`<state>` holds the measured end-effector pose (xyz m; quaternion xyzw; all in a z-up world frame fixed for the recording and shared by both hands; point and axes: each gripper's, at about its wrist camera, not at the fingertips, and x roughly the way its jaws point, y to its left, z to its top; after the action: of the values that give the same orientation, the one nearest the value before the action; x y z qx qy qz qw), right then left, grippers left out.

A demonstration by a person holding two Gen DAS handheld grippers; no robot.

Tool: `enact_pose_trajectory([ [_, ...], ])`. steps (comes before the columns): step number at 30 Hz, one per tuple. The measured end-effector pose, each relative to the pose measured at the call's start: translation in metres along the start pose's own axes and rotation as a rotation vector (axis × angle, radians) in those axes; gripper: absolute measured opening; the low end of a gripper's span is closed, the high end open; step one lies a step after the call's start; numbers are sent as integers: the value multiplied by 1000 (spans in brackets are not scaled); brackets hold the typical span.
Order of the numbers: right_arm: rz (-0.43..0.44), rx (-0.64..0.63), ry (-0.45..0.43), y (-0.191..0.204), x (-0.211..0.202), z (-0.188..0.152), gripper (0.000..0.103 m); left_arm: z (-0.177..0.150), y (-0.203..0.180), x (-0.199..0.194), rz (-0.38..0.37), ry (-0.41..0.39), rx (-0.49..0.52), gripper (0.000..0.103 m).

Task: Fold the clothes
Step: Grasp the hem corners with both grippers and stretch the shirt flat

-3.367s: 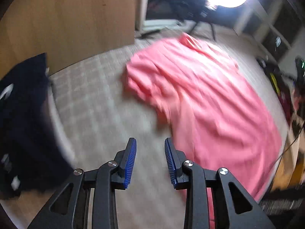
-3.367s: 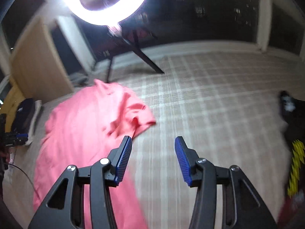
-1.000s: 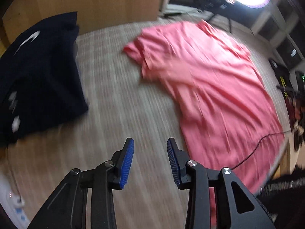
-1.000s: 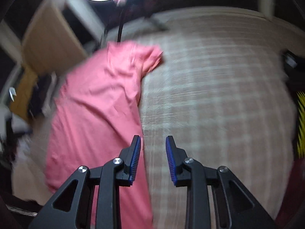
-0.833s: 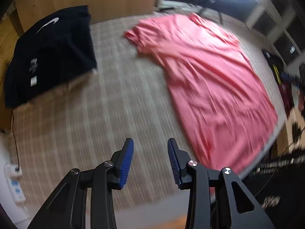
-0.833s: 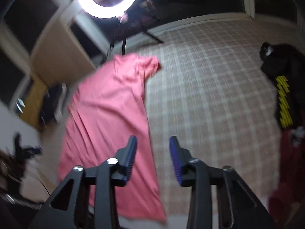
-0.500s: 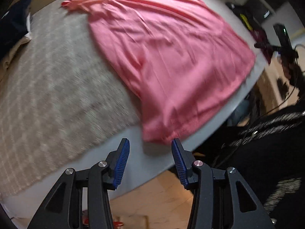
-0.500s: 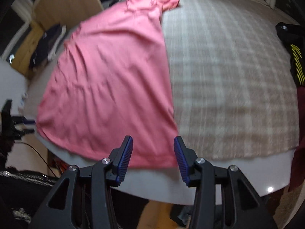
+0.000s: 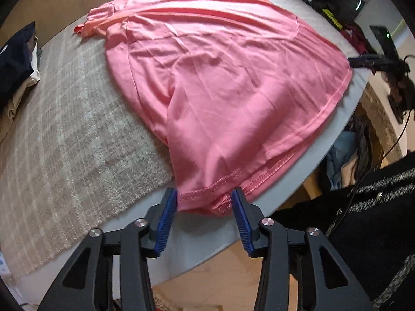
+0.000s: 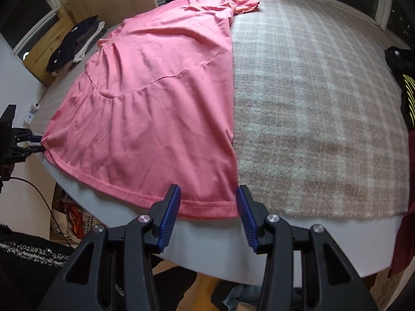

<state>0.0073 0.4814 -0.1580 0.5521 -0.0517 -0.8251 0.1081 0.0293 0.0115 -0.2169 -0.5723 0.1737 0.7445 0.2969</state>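
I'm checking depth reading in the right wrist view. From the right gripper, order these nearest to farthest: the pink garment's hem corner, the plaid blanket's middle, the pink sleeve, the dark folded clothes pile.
From the right gripper:
1. Pink garment's hem corner, between the open jaws.
2. Plaid blanket, its middle ahead to the right.
3. Dark folded clothes pile, far left, and pink sleeve, far end: too close to call.

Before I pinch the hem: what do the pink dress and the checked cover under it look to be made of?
Pink dress: looks like thin, smooth jersey knit with a faint sheen; it drapes in soft creases and has a double-stitched hem. Checked cover: seems a fuzzy, woolly woven blanket or rug, matte, with fibres fraying along its near edge. Exact fibres cannot be told.
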Motion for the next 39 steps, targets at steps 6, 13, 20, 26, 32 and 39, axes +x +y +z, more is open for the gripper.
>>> enact_pose_trajectory([
  [6, -49, -44, -15, -2, -8, -8, 44, 6, -2, -7, 7, -17, 0, 2],
  [13, -40, -41, -47, -1, -2, -10, 45, 5, -2, -28, 10, -42, -27, 2],
  [20, 20, -93, -64, 21, -18, -1, 3, -4, 4, -45, 44, -69, -53, 2],
  [26, 105, -38, -240, 35, -85, 19, 3, -27, 10, -102, 88, -133, -109, 1],
  [32, 42, -48, -90, 54, -41, 10, 3, -41, 24, -69, 98, -61, -136, 1],
  [39, 16, -90, -125, 61, -78, 15, 3, -37, 22, -96, 158, -81, -96, 1],
])
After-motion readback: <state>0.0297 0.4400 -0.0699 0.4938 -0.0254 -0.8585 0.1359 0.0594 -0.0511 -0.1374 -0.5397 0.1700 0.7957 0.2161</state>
